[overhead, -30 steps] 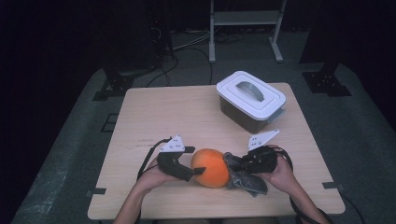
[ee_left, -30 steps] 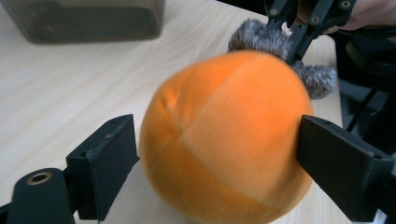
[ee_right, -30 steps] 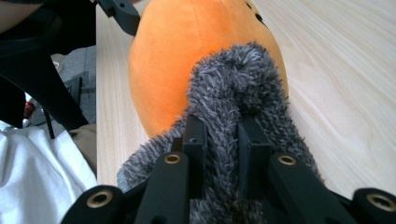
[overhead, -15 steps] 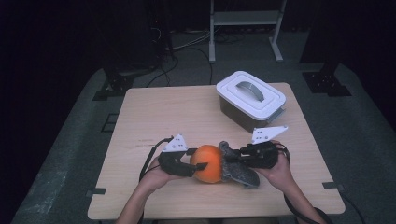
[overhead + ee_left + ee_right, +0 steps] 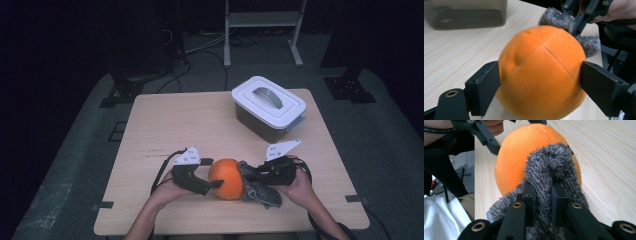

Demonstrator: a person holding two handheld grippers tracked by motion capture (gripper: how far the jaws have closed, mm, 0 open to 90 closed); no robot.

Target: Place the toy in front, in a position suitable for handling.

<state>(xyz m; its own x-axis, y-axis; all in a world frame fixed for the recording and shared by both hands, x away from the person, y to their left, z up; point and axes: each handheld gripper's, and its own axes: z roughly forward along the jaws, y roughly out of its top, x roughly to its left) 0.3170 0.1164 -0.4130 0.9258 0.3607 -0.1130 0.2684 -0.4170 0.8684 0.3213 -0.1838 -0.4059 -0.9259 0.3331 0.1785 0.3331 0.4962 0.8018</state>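
An orange plush ball (image 5: 227,177) rests on the wooden table (image 5: 175,120) near its front edge. My left gripper (image 5: 215,182) reaches in from the ball's left. In the left gripper view the ball (image 5: 541,72) sits between the two black pads (image 5: 486,85), which lie at its sides without denting it. These jaws have just been opening. My right gripper (image 5: 252,176) comes in from the right, shut on a grey fuzzy cloth (image 5: 549,170) that drapes against the ball (image 5: 524,150). The cloth (image 5: 262,192) trails onto the table beneath that hand.
A dark plastic box with a white handled lid (image 5: 267,102) stands at the table's back right, and its dark wall (image 5: 466,12) is also in the left gripper view. Bare wood lies to the left and behind the ball. Cables trail from both grippers toward the front edge.
My left gripper moved in from the ball's left until its jaws stood around the ball. The right gripper, with the grey cloth, has risen slightly against the ball's right side.
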